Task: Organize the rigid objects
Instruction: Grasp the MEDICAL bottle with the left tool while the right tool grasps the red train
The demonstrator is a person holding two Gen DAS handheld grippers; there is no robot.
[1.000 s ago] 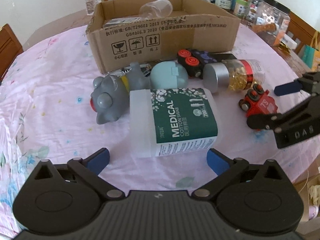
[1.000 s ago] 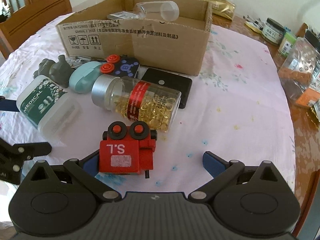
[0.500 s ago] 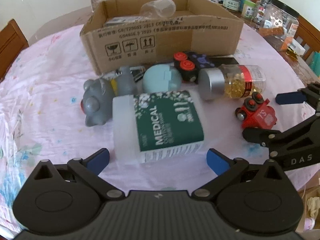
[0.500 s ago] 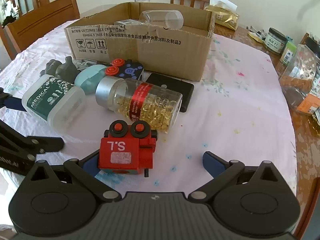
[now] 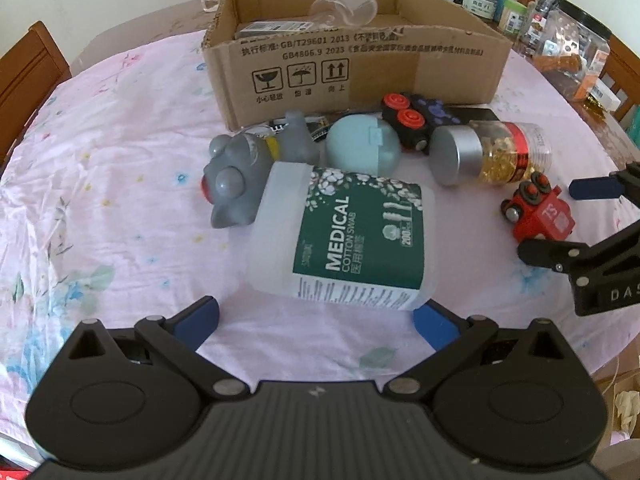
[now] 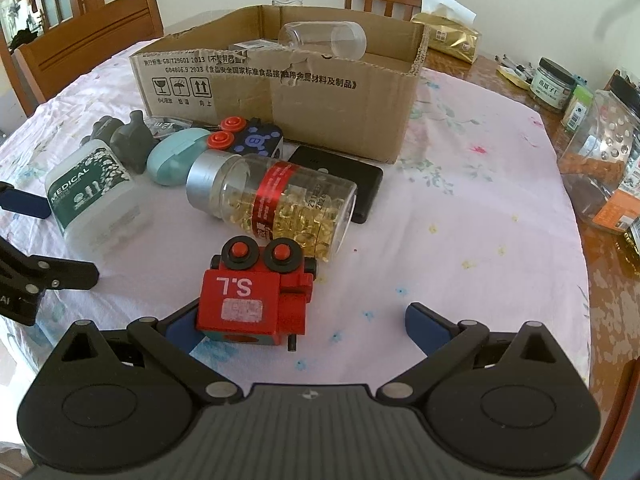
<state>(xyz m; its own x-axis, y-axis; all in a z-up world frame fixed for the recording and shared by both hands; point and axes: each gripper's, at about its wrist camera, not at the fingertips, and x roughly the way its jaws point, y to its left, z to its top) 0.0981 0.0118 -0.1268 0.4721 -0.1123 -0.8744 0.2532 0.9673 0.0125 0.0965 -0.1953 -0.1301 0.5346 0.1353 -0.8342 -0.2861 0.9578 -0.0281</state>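
Both grippers' jaws wide open; swab box [image 5: 352, 240], red train [image 6: 256, 296] crowd cardboard box [image 5: 360, 72].

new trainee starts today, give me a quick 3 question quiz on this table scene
1. True or false: the left gripper is closed on the cotton swab jar.
2. Which item lies nearest the right gripper? A) capsule bottle B) red toy train C) black case
3. Fill in: the clear empty bottle lies inside the ______.

Key:
1. False; its jaws are open and the jar lies on the tablecloth.
2. B
3. cardboard box
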